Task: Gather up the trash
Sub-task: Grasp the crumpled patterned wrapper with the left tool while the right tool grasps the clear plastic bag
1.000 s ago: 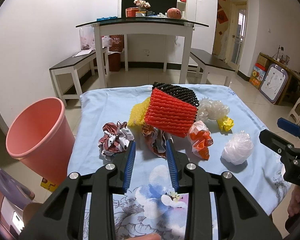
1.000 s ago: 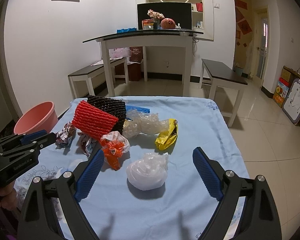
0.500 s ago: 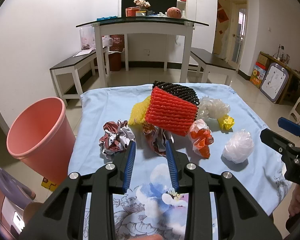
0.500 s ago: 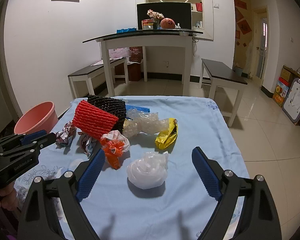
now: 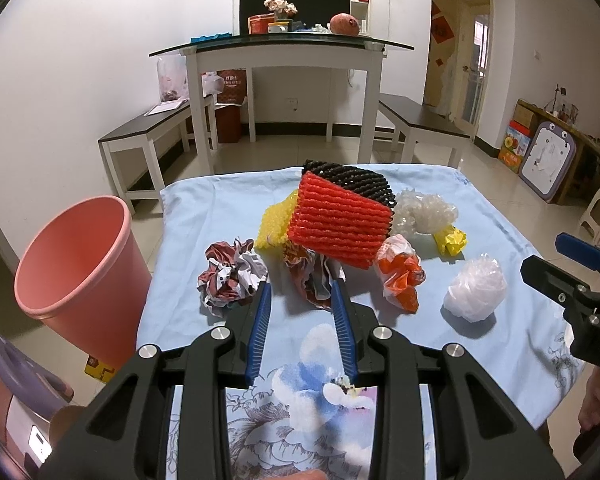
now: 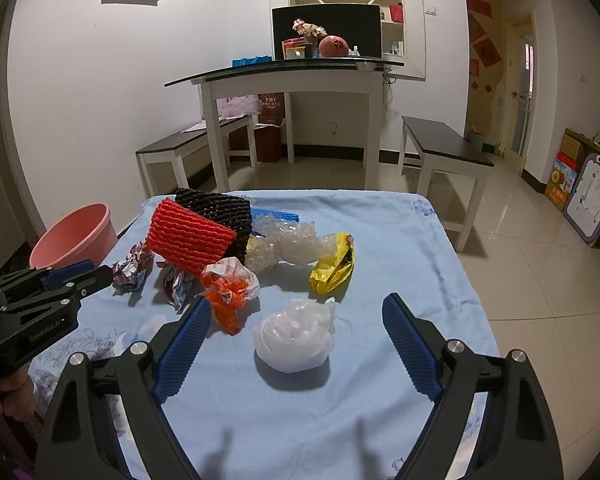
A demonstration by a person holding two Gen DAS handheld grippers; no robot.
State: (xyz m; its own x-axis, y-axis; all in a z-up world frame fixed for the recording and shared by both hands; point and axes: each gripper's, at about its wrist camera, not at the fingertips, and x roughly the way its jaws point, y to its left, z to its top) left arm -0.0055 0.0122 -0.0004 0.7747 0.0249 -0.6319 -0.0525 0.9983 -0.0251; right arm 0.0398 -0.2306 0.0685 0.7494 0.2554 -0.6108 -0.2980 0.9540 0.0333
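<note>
Trash lies on a blue cloth-covered table (image 5: 204, 208). A crumpled printed paper ball (image 5: 230, 276) sits left, a second crumpled paper (image 5: 312, 280) beside it, then red foam netting (image 5: 338, 224) under black netting (image 5: 350, 178), yellow netting (image 5: 274, 220), an orange-white bag (image 5: 400, 274), bubble wrap (image 5: 422, 214), a yellow wrapper (image 5: 452, 240) and a white plastic wad (image 5: 476, 290). My left gripper (image 5: 300, 294) is open, empty, its tips just short of the two papers. My right gripper (image 6: 296, 308) is open wide around the near side of the white plastic wad (image 6: 294, 336), not touching it.
A pink bin (image 5: 76, 268) stands on the floor left of the table. Behind are a white glass-topped table (image 5: 284, 52) and two benches (image 5: 148, 132). A purple-lidded object (image 5: 16, 392) is at the lower left. A hand (image 6: 4, 396) holds the left gripper.
</note>
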